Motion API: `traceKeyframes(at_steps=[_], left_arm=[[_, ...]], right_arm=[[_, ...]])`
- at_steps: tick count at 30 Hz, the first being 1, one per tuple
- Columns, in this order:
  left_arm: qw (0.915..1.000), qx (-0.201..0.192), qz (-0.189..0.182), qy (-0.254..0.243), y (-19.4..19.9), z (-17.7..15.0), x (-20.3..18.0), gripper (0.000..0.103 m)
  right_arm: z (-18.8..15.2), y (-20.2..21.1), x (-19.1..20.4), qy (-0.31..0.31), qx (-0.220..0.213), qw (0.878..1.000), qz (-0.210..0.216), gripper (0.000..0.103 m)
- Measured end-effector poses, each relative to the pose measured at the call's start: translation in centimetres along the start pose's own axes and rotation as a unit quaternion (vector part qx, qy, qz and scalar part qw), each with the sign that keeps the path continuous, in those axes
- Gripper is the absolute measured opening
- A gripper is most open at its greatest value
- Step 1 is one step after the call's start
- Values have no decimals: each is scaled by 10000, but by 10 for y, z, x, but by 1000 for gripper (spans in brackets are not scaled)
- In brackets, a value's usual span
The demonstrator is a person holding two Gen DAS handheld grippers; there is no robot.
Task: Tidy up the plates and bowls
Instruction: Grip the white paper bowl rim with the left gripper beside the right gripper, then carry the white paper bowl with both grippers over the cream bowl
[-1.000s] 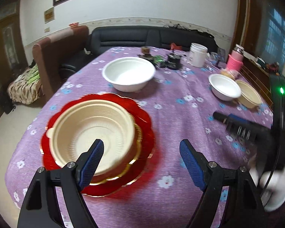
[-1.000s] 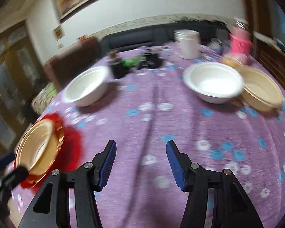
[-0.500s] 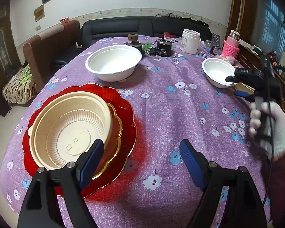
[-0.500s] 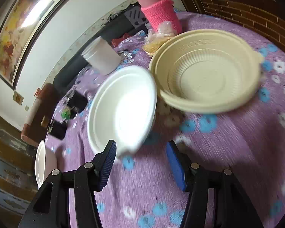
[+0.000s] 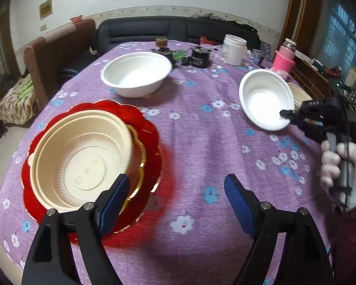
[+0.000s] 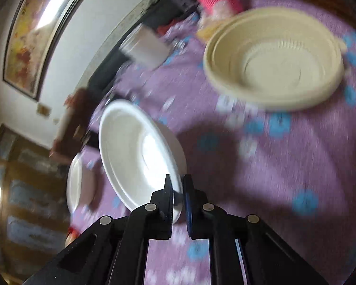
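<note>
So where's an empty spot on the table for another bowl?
The middle is bare cloth, between the red plate, the far white bowl and the tilted white bowl. The far edge by the tub is crowded.

We see a cream ribbed bowl (image 5: 83, 163) nested on a gold-rimmed plate (image 5: 140, 156) atop a scalloped red plate (image 5: 152, 128), near left on the table. A large white bowl (image 5: 136, 76) sits upright at the far centre. At right, a smaller white bowl (image 5: 265, 99) tilts on edge, beside another cream bowl (image 6: 275, 57).
</note>
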State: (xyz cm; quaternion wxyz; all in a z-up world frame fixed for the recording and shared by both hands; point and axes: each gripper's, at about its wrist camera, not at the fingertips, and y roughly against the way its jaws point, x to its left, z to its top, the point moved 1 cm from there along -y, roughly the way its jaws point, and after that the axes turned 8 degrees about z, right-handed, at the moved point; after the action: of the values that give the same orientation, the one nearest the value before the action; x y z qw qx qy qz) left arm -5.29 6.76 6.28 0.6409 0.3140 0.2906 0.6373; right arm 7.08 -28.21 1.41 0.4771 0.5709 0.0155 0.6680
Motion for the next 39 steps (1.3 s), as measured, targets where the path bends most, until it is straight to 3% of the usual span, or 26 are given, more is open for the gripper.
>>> traceKeyframes(at_steps=[5, 8, 16, 24, 30, 31, 33, 34, 35, 39], left_arm=[[9997, 124, -214, -61, -3, 3, -13, 81], [9990, 203, -360, -144, -6, 9, -27, 81], [9985, 103, -181, -511, -21, 39, -65, 81], [9955, 680, -640, 168, -81, 80, -88, 81], [9955, 878, -353, -2, -116, 89, -107, 81], [9947, 949, -403, -28, -118, 88, -109, 79], [9940, 999, -451, -57, -118, 85, -111, 60], [9936, 1032, -455, -95, -118, 84, -111, 34], [9925, 1099, -517, -117, -118, 82, -111, 17], [9918, 1104, -647, -29, -108, 76, -107, 16]], right_arm=[[-37, 11, 2, -64, 778, 9957, 508, 9], [-50, 5, 5, 113, 1019, 9936, 478, 10], [-58, 11, 21, 1329, 355, 9905, 51, 15], [-55, 17, 17, 1483, 52, 9887, -212, 19], [-56, 17, 13, 1402, 55, 9899, -191, 23], [-56, 16, 13, 1386, 61, 9902, -177, 23], [-56, 16, 12, 1370, 65, 9905, -133, 23], [-57, 17, 13, 1379, 53, 9904, -110, 23], [-57, 17, 13, 1387, 43, 9903, -88, 23], [-60, 18, 18, 1520, 51, 9884, 40, 22]])
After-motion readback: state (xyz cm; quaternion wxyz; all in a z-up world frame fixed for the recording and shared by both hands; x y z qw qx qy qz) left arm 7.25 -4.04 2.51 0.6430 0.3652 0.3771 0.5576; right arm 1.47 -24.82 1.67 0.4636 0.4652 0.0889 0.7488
